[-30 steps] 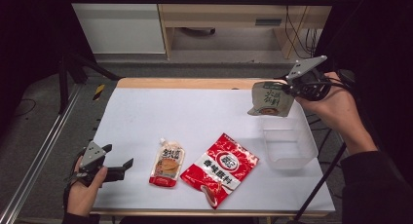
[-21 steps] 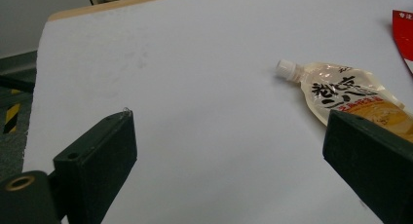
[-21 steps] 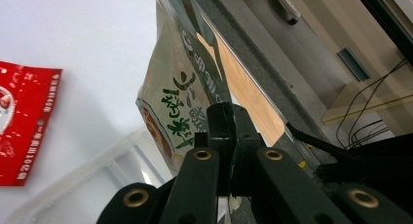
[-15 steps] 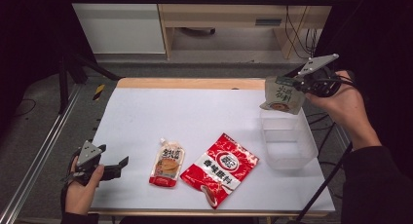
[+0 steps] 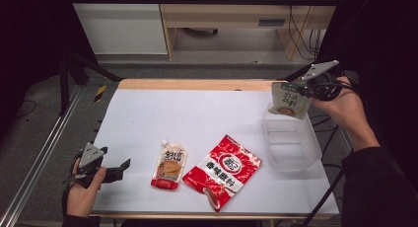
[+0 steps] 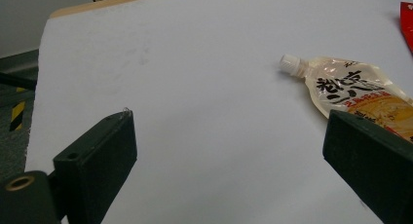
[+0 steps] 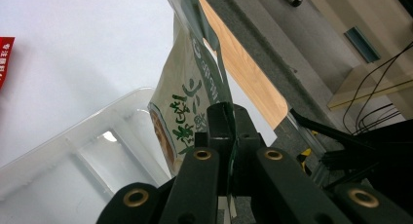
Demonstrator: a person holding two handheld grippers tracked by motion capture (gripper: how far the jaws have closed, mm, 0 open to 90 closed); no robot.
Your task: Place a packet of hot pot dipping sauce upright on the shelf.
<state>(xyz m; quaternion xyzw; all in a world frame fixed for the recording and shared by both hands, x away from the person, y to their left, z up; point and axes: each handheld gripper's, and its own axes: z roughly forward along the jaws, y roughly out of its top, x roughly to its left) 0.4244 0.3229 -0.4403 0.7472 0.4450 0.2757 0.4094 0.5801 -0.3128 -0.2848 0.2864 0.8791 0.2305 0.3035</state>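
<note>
My right gripper point(image 5: 306, 90) is shut on a pale green-lettered pouch point(image 5: 289, 100), which hangs over the far end of a clear plastic bin point(image 5: 292, 143) at the table's right. In the right gripper view the pouch point(image 7: 187, 100) dangles from the closed jaws above the bin's rim point(image 7: 78, 129). A beige spouted pouch point(image 5: 169, 164) and a red sachet point(image 5: 224, 170) lie flat near the table's front. My left gripper point(image 5: 121, 168) rests open at the front left corner, its jaws wide apart, with the spouted pouch point(image 6: 350, 90) lying beyond the right jaw.
The white table top point(image 5: 197, 118) ends in a wooden far edge point(image 5: 197, 84). A metal rail point(image 5: 44, 153) runs along the left side. Cables and a shelf unit point(image 5: 236, 15) stand beyond the table.
My right gripper has carried the pale pouch rightward and down, from beside the bin's far corner to above its far end. The left gripper has stayed put.
</note>
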